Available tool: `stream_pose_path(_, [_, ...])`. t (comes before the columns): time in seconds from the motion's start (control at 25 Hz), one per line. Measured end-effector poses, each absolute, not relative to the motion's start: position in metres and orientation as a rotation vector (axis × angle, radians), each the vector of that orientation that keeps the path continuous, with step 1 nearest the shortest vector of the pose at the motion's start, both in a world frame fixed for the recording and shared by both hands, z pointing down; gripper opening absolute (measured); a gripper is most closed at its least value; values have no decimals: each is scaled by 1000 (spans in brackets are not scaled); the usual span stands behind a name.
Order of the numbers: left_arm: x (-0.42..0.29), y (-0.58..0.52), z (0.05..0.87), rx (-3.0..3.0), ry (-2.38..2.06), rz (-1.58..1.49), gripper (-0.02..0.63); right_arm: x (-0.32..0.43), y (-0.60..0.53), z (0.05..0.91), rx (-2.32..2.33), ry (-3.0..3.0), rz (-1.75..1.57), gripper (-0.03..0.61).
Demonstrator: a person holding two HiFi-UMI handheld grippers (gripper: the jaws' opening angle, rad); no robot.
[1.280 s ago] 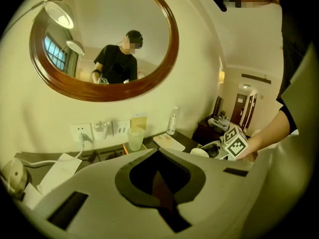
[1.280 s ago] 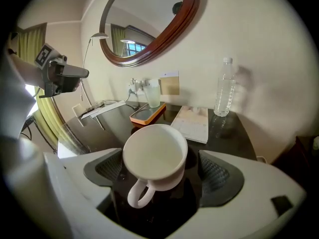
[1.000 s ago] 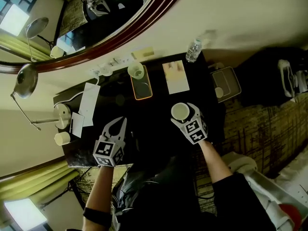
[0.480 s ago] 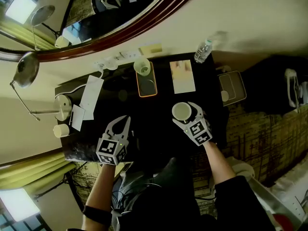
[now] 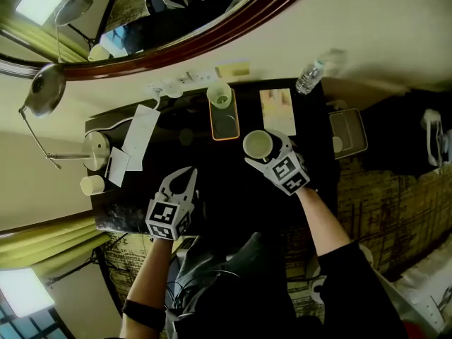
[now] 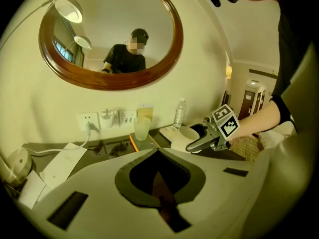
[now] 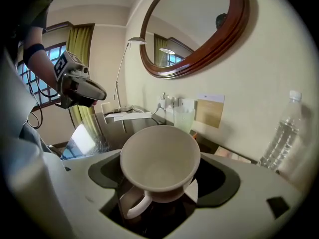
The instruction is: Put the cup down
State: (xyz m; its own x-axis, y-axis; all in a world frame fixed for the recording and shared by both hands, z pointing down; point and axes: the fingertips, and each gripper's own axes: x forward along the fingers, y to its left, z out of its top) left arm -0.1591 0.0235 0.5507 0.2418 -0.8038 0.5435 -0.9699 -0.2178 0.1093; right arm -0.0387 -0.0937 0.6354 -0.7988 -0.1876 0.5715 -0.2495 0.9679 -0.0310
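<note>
The right tongs [image 5: 263,149] grip a white cup [image 7: 159,158] over the dark tabletop [image 5: 226,186], its handle turned toward the person, near an orange-rimmed tray [image 5: 227,128] bearing a glass [image 5: 221,97]. The left tongs [image 5: 186,178] hover closed and empty by the tabletop's near edge.

Smooth ceramic cup [image 7: 159,158], glossy dark tabletop [image 5: 233,183], polished wood mirror frame [image 6: 112,82]
</note>
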Motion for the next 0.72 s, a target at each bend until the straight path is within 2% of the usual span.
stream_pose_path(0.4, [-173, 18, 547, 2091, -1663, 510, 5, -113, -118, 625, 218, -2545, 83, 428])
stream_pose_path(0.72, [-190, 21, 560, 2069, -1697, 500, 5, -143, -129, 638, 208, -2519, 91, 428])
